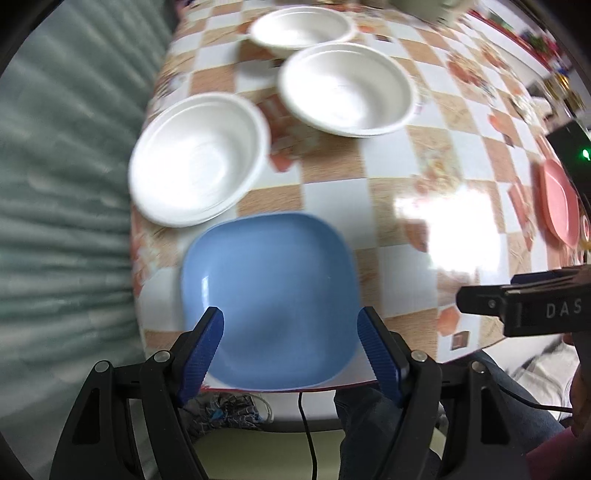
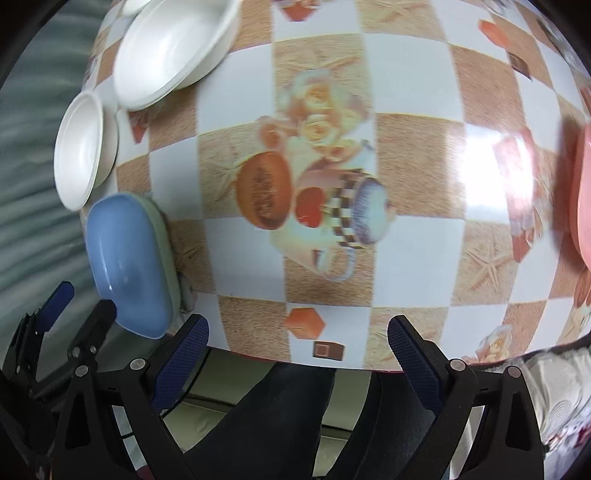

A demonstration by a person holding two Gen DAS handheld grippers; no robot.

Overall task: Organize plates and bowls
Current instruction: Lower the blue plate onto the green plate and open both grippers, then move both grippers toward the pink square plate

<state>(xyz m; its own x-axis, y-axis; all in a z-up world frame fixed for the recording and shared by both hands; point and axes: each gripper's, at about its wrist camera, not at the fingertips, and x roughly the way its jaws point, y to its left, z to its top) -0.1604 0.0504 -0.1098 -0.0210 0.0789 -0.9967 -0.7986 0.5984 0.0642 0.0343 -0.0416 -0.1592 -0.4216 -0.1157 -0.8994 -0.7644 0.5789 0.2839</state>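
— How do the two tools stand?

— The left tool (image 1: 290, 328) points straight down with its ribbed blue pads spread wide. Nothing is pinched; the pads hang over the near half of the blue plate (image 1: 269, 295) without pressing on it. The right tool (image 2: 298, 332) is spread wider still and empty, with only bare tabletop (image 2: 406, 229) beyond its tips.

— And the blue plate itself?

— Square with rounded corners, smooth and glossy, a shallow dish at the tabletop's near edge. From the right wrist view a pale green plate (image 2: 162, 251) of the same shape shows under it, its rim peeking out on the side towards the right tool.

— The bowls?

— Three white bowls, round, matte, with stepped rims. One (image 1: 199, 158) sits just beyond the blue plate, up and left of the left tool; a second (image 1: 347, 88) lies further out, ahead of the tool; the third (image 1: 301, 27) is beyond that, near the far edge.

— Anything by the right tool?

— A pink plate (image 2: 581, 199), the same rounded shape, far off to its right, cut by the frame. The tabletop wears a shiny checked oilcloth, tan and white squares printed with roses and fruit.
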